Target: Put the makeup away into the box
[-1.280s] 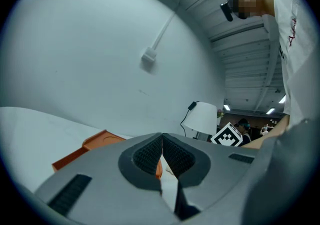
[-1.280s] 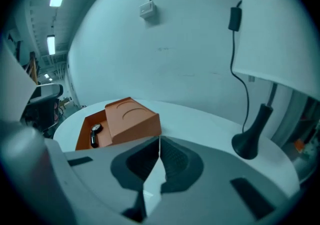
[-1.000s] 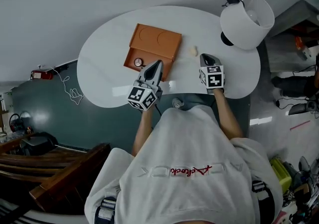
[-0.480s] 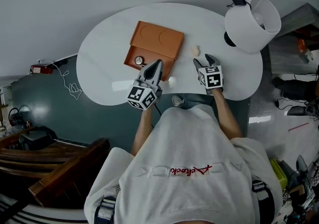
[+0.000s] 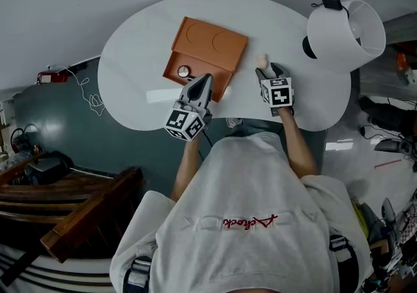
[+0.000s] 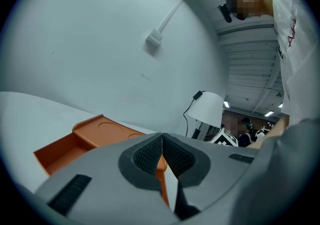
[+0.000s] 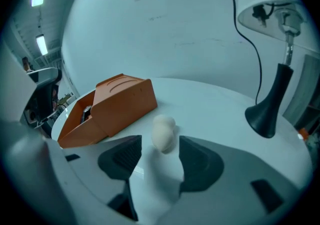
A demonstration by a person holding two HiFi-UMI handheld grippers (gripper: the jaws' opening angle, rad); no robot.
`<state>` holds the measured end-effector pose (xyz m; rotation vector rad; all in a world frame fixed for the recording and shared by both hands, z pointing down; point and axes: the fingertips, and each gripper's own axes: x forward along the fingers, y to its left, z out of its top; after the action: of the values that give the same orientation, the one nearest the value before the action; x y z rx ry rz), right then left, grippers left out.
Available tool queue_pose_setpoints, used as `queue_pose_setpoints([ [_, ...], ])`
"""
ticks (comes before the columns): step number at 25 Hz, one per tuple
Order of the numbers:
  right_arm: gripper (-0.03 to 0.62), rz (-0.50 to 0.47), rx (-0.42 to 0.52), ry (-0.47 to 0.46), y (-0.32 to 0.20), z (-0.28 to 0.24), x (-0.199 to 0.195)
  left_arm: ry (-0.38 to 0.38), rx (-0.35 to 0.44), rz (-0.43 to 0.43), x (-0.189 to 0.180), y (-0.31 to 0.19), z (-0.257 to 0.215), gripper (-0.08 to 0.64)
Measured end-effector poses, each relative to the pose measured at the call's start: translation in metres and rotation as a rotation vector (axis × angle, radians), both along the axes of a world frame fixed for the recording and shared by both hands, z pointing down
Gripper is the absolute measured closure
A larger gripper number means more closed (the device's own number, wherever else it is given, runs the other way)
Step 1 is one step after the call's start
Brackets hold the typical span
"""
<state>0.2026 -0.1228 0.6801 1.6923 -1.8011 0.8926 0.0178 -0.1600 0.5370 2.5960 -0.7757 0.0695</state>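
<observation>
Orange box point(image 5: 212, 43) x1, beige sponge point(image 5: 262, 61) x1, lamp point(image 5: 348, 31) x1, table point(image 5: 140, 57) x1.

The head view looks steeply down from above the person onto the white table point(image 5: 137, 77), with the orange box point(image 5: 212, 47) just ahead. The left gripper view sits low at the box's near side, facing nearly level across it. The right gripper view tilts down from the box's right. All 3 share the box and the lamp point(image 5: 348, 31).

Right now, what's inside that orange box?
One small round item lies in the open lower half of the orange box. The left tongs hang over that half's right part, so anything beneath them is hidden.
</observation>
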Motion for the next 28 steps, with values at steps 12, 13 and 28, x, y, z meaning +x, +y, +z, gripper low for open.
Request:
queue_pose_setpoints([
  [12,0.44,-0.019,-0.07,0.02,-0.015,0.016,0.002,-0.011,-0.036,-0.014,0.004,-0.018,0.014,0.551],
  [13,0.442,-0.021,-0.07,0.02,-0.015,0.016,0.002,-0.01,-0.035,-0.015,0.004,-0.019,0.014,0.551],
  [28,0.448,-0.085,0.126,0.064,-0.039,-0.054,-0.023,0.007,0.043,-0.06,-0.024,-0.01,-0.011,0.551],
])
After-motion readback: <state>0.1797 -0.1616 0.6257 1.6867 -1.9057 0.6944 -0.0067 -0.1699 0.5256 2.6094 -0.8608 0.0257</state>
